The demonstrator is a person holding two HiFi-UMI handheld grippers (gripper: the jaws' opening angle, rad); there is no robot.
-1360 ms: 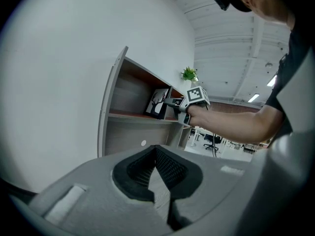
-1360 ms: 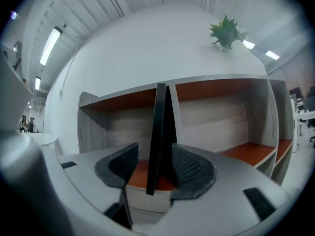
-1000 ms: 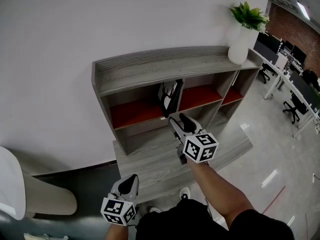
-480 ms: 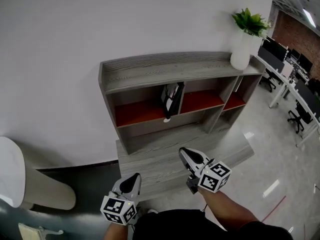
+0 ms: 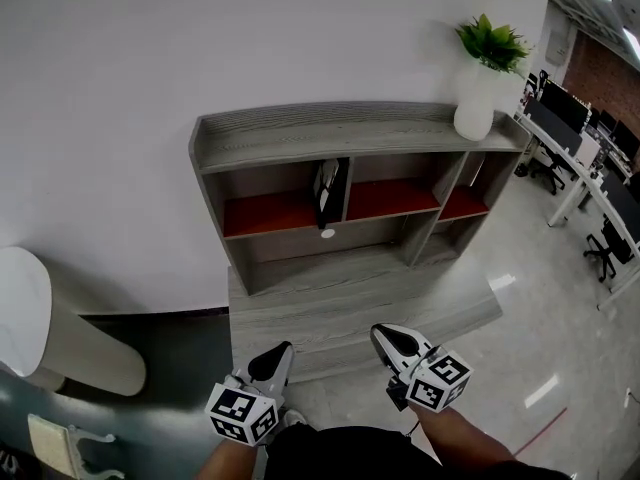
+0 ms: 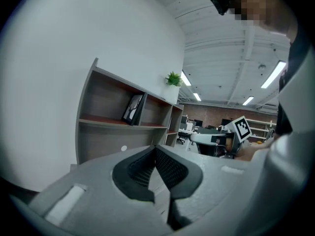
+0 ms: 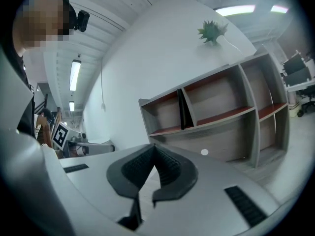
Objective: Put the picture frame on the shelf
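The picture frame [image 5: 325,190] stands upright on the red shelf board of the grey shelf unit [image 5: 330,133], leaning against a divider. The left gripper view shows the frame [image 6: 133,109] from the front; the right gripper view shows the frame [image 7: 184,111] edge on. My left gripper [image 5: 283,350] is shut and holds nothing, low in the head view, in front of the unit's lower ledge. My right gripper [image 5: 381,333] is also shut and holds nothing, well short of the shelf and level with the left one. Both sets of pads meet at their tips [image 6: 154,148] [image 7: 154,147].
A green plant in a white vase [image 5: 478,98] stands on the unit's top right corner. A wide grey ledge [image 5: 350,303] juts out below the shelves. A white rounded object [image 5: 30,328] sits at the left. Desks and office chairs [image 5: 590,168] fill the right side.
My right gripper has drawn back from the shelf opening toward the person and now sits low beside the left one. The frame stays on the shelf. The left gripper shifted slightly.
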